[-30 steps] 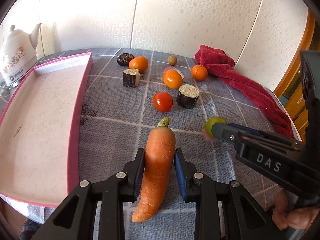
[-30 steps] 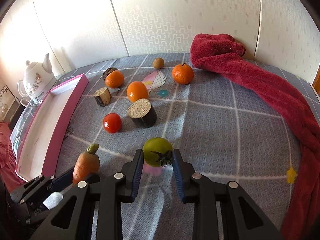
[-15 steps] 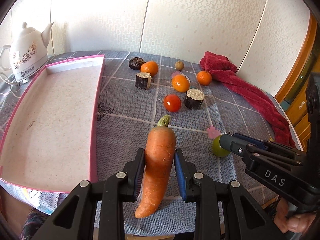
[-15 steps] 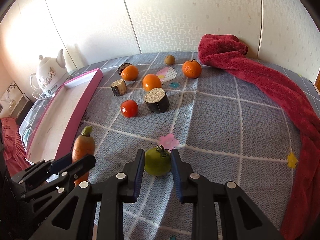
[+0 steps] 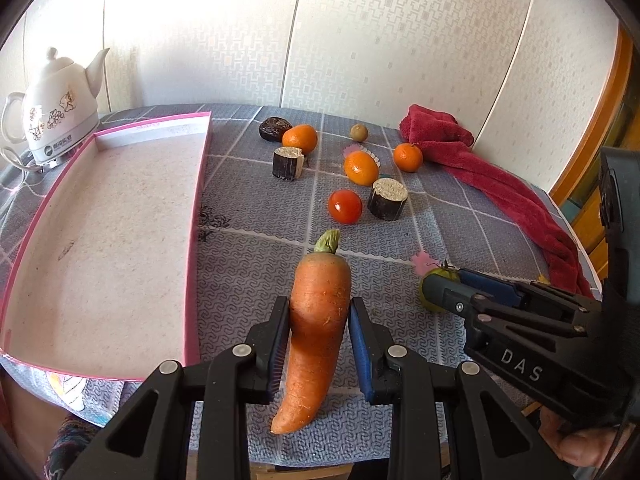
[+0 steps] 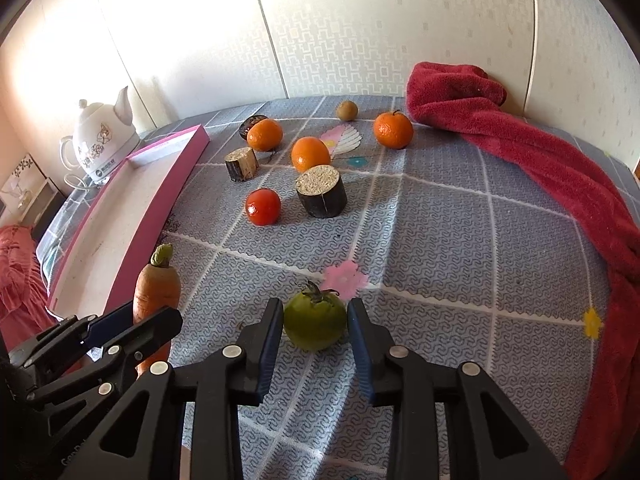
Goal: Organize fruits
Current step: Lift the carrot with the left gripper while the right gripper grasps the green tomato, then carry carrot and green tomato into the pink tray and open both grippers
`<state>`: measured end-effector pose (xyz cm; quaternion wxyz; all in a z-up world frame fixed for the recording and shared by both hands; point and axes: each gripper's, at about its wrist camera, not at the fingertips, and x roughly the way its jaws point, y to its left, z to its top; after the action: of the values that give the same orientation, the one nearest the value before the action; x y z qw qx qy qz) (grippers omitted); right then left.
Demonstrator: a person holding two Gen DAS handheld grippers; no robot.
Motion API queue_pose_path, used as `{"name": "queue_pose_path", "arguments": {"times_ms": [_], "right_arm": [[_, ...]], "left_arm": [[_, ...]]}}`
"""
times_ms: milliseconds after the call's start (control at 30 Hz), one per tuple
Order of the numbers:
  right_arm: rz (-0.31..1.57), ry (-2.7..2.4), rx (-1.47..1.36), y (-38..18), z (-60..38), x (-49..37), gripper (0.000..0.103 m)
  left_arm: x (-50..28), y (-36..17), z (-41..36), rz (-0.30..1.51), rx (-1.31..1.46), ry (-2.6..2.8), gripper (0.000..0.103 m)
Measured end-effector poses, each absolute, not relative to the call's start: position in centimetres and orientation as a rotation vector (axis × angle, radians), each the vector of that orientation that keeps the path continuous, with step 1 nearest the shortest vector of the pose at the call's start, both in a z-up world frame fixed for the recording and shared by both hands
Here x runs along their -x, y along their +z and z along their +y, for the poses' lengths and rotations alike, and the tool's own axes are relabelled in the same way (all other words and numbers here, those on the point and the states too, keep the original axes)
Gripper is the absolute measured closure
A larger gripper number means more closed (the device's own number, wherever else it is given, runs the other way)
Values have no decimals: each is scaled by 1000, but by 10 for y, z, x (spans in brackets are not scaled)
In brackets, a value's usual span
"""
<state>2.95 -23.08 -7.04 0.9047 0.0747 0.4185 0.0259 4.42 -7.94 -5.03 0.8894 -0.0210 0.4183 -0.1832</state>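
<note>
My left gripper [image 5: 319, 332] is shut on an orange carrot [image 5: 318, 328] and holds it above the tablecloth, right of the pink tray [image 5: 194, 216]. My right gripper [image 6: 313, 326] is shut on a green tomato [image 6: 315, 320] and holds it over the cloth near the front edge. The carrot also shows in the right wrist view [image 6: 157, 286], and the green tomato in the left wrist view [image 5: 442, 276]. A red tomato [image 5: 345, 206], three oranges [image 5: 361, 168] and two dark cut pieces [image 5: 387, 199] lie farther back.
A white kettle [image 5: 60, 108] stands behind the tray at the far left. A red towel [image 6: 540, 160] runs along the right side of the table. A small brown fruit [image 6: 346, 110] and a dark fruit [image 5: 274, 128] lie near the wall.
Both grippers have pulled back and risen with their loads. The carrot and the green tomato are lifted toward the table's front edge, so more of the tray and kettle shows.
</note>
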Motion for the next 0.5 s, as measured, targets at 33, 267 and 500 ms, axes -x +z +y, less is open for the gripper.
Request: {"name": "queue_pose_path", "arguments": {"times_ms": [33, 267, 500], "right_arm": [[863, 52, -139, -70, -229, -29, 70], [859, 63, -119, -68, -226, -27, 71], [839, 99, -188, -55, -224, -28, 71]], "left_arm": [[-44, -49, -78, 867, 47, -379, 74], [-40, -35, -67, 826, 53, -361, 74], [-46, -19, -36, 789, 84, -287, 74]]}}
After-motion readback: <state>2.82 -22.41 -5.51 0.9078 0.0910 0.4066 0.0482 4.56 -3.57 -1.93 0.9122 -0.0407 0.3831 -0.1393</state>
